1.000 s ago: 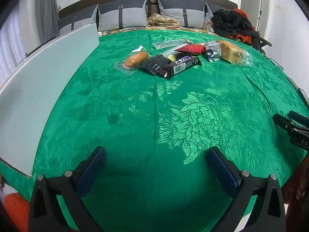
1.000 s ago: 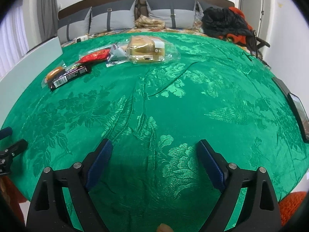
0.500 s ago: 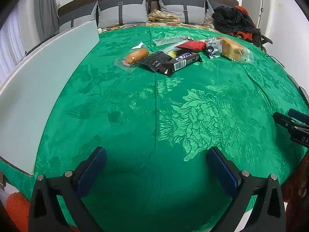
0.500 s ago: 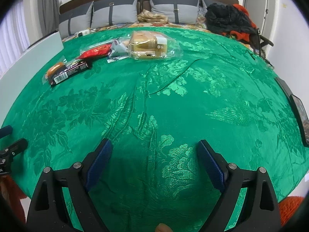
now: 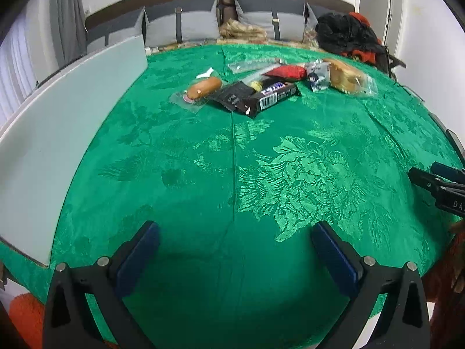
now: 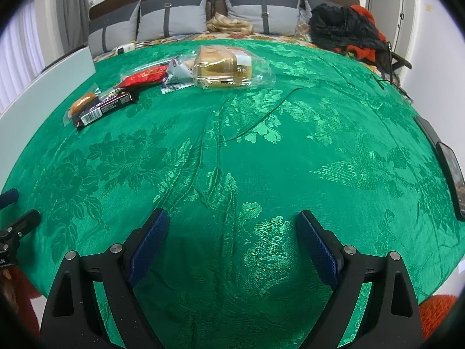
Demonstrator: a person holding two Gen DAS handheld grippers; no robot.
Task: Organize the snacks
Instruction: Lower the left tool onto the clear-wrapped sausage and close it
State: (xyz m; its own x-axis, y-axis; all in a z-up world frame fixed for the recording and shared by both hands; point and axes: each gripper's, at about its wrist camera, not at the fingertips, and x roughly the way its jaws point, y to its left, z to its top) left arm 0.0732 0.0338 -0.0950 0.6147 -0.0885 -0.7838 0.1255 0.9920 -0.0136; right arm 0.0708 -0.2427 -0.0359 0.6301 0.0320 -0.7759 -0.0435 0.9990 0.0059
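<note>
A cluster of snacks lies at the far side of the green tablecloth [image 5: 232,160]: a wrapped sausage bun [image 5: 203,87], a dark chocolate bar [image 5: 270,96], a red packet [image 5: 286,71], a small silver packet [image 5: 318,75] and bagged bread [image 5: 348,80]. In the right wrist view the bread bag [image 6: 226,68], red packet [image 6: 145,76] and chocolate bar [image 6: 104,109] lie far ahead to the left. My left gripper [image 5: 235,238] and right gripper [image 6: 232,232] both hover open over bare cloth near the front edge, holding nothing.
A long white board [image 5: 58,133] lies along the table's left side. A phone [image 6: 452,174] rests at the right edge. Grey cushions [image 6: 174,20] and a heap of dark clothes [image 6: 345,29] sit behind the table. The right gripper's tip [image 5: 436,183] shows at the left view's right edge.
Both grippers have edged forward and tilted slightly, so the snacks sit a little lower and nearer in each view. Nothing on the table has moved.
</note>
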